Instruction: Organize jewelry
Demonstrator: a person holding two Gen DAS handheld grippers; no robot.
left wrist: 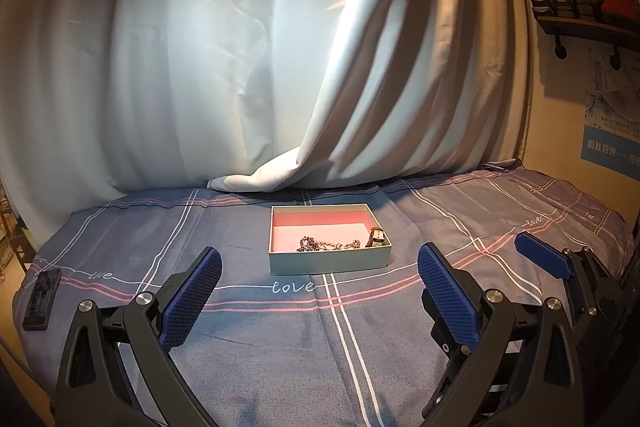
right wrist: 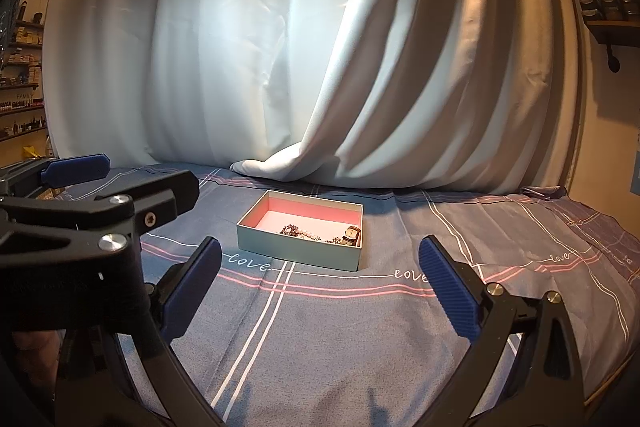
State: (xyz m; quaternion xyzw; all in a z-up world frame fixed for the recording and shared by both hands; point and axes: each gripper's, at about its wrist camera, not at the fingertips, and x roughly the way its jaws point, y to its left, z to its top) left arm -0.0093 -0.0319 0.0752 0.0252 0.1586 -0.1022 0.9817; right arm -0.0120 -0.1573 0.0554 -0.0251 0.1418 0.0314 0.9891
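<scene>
Both grippers are held with fingers spread wide and nothing between them: the left gripper (left wrist: 318, 291) and the right gripper (right wrist: 320, 287) are poised above the blue plaid sheet (left wrist: 280, 347), near the open box (left wrist: 330, 261). Only one blue pad and part of the frame of the right gripper are seen at the right edge of the left wrist view, and the left gripper is cut off at the left edge of the right wrist view. A dark flat object (left wrist: 41, 294) at the near left is shown only in the left wrist view; what it is cannot be made out. Inside the pale, pink-lined box, a beaded necklace (left wrist: 326, 245) with dark and pearl-like beads is laid along the near wall, and a watch (left wrist: 377, 237) is tucked in the right corner; finer detail is too small to be told. A pale curtain (left wrist: 240, 67) is draped behind.
</scene>
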